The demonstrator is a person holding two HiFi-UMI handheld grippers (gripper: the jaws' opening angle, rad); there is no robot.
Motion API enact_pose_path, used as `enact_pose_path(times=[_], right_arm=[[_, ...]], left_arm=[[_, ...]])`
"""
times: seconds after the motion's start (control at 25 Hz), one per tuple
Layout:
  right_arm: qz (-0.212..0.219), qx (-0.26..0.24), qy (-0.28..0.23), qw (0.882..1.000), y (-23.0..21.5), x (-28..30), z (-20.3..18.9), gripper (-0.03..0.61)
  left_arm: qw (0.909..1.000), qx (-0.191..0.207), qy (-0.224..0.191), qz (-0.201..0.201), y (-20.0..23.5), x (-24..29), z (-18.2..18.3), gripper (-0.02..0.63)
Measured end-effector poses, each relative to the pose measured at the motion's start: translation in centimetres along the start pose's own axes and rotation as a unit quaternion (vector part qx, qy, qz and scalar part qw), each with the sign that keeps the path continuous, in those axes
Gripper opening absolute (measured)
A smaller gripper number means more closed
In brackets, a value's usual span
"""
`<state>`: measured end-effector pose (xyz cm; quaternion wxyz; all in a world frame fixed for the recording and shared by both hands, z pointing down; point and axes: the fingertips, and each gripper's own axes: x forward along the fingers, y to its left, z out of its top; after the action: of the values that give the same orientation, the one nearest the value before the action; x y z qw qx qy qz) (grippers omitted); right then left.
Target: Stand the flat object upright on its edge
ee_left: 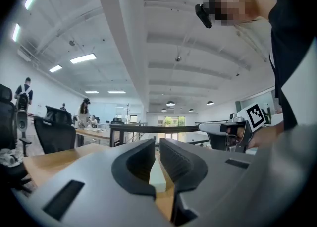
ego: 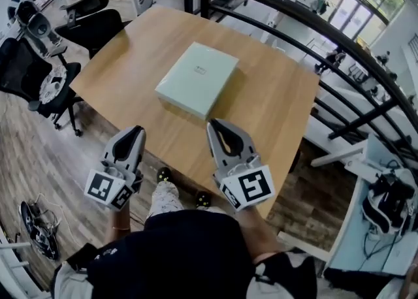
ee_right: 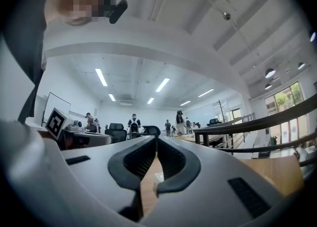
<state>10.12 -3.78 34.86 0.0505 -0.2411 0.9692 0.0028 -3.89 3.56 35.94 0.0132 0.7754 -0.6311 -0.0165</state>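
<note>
Pale green and rigid-looking, the flat box (ego: 197,79) lies flat mid-counter (ego: 274,108), well ahead of you; judge it light, smooth, likely slippery; take it by opposite side edges; your left gripper (ego: 135,130) and right gripper (ego: 213,124) have jaws closed together, holding nothing.

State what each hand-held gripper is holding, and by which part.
Nothing is held. The left hand-held gripper and the right hand-held gripper are both shut; the box lies flat on the table, apart from them.

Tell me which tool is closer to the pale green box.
The right tool: its tip is over the table, just short of the box; the left tool is farther off, at the edge.
</note>
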Motion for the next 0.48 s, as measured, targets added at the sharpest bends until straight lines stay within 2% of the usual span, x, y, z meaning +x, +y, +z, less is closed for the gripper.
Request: enact_pose_path(times=[0.2, 0.48], right_arm=[[-0.076, 0.005, 0.006, 0.997, -2.9, -0.1, -0.1, 0.025], [-0.128, 0.012, 0.013, 0.992, -3.1, 4.0, -0.3, 0.025]], left_arm=[[0.9957, 0.000, 0.006, -0.092, -0.6, 5.2, 0.8, 0.031], [0.9878, 0.005, 0.007, -0.155, 3.9, 9.1, 1.9, 0.031]])
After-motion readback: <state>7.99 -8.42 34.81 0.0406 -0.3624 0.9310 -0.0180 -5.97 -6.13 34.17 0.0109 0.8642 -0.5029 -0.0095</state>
